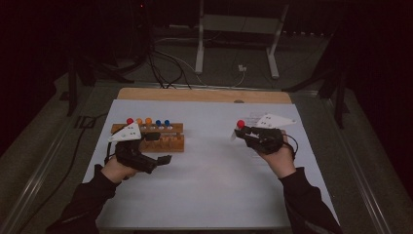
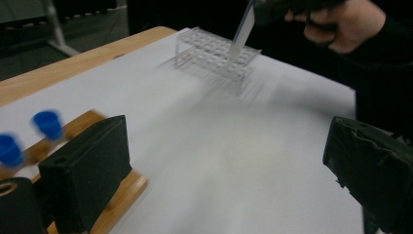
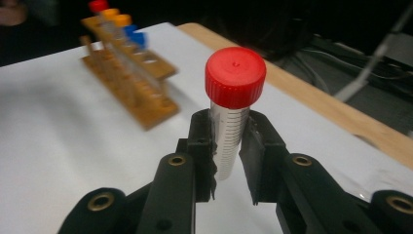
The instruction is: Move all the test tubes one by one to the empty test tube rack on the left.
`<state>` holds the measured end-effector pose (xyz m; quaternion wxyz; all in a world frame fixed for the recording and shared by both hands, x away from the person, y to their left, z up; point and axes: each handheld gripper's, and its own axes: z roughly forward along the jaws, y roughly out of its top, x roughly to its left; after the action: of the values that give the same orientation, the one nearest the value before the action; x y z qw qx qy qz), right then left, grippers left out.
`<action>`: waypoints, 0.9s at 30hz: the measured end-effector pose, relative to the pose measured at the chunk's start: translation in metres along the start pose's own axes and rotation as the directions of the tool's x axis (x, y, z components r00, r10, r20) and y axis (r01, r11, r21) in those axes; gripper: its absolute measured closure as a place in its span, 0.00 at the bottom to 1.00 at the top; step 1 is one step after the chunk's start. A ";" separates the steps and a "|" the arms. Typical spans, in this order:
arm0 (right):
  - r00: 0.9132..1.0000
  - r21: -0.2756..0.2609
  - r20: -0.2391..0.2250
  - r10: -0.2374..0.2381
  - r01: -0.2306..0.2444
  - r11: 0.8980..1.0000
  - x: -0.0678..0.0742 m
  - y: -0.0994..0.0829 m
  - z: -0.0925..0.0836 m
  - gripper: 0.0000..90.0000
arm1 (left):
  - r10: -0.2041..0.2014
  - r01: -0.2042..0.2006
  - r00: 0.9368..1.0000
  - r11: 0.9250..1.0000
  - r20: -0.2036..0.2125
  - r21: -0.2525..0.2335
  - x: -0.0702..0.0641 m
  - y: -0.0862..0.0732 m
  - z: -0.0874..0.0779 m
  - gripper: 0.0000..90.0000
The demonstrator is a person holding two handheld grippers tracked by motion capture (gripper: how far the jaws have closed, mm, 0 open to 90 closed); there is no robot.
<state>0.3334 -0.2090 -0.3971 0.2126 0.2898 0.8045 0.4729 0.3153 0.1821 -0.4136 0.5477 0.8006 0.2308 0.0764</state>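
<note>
A clear tube with a red screw cap (image 3: 235, 78) stands upright between the pads of my right gripper (image 3: 229, 146), which is shut on it. From above, that gripper (image 1: 245, 131) hovers over the right half of the white sheet, the red cap (image 1: 240, 124) on top. A wooden rack (image 1: 163, 136) at the left holds several tubes with red, orange and blue caps. My left gripper (image 1: 163, 147) sits just in front of the rack, its jaws spread wide (image 2: 229, 170) with nothing between them. Blue caps (image 2: 47, 123) show beside its left jaw.
A clear plastic rack (image 2: 214, 56) stands on the white sheet (image 1: 204, 180) under the right hand. A bare wooden strip of the table (image 1: 204, 95) runs along the far edge. Cables and a metal stand (image 1: 236, 29) lie on the dark floor beyond.
</note>
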 end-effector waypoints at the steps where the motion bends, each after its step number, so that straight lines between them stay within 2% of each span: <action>1: 1.000 0.001 -0.009 -0.005 0.005 1.000 0.004 0.000 0.001 0.84 | 0.001 -0.001 1.000 1.000 0.013 -0.003 -0.001 0.003 0.002 0.05; 9: 0.991 0.027 -0.125 -0.040 0.044 0.999 0.041 -0.010 0.016 0.84 | 0.029 -0.028 0.996 1.000 0.084 -0.013 -0.016 0.023 0.029 0.06; 12: 0.987 0.037 -0.152 -0.051 0.057 0.998 0.050 -0.011 0.022 0.84 | 0.041 -0.040 0.993 0.999 0.110 -0.014 -0.022 0.031 0.042 0.10; 14: 0.985 0.037 -0.165 -0.055 0.061 0.997 0.055 -0.011 0.023 0.84 | 0.054 -0.053 0.991 0.999 0.121 -0.010 -0.026 0.034 0.050 0.15; 17: 0.980 0.040 -0.185 -0.068 0.077 0.996 0.062 -0.010 0.027 0.84 | 0.068 -0.069 0.989 0.998 0.134 0.004 -0.030 0.037 0.062 0.19; 21: 0.976 0.042 -0.205 -0.077 0.087 0.995 0.067 -0.010 0.030 0.84 | 0.090 -0.092 0.986 0.996 0.138 0.009 -0.034 0.040 0.071 0.27; 22: 0.975 0.042 -0.209 -0.075 0.086 0.995 0.068 -0.010 0.031 0.84 | 0.091 -0.093 0.985 0.996 0.150 0.006 -0.034 0.040 0.073 0.30; 27: 0.973 0.040 -0.218 -0.073 0.084 0.996 0.070 -0.009 0.031 0.84 | 0.116 -0.119 0.982 0.993 0.149 0.010 -0.037 0.041 0.081 0.50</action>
<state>0.2984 -0.1459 -0.4243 0.1354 0.2098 0.8448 0.4732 0.3247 0.0848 -0.4032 0.5503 0.8214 0.1425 0.0469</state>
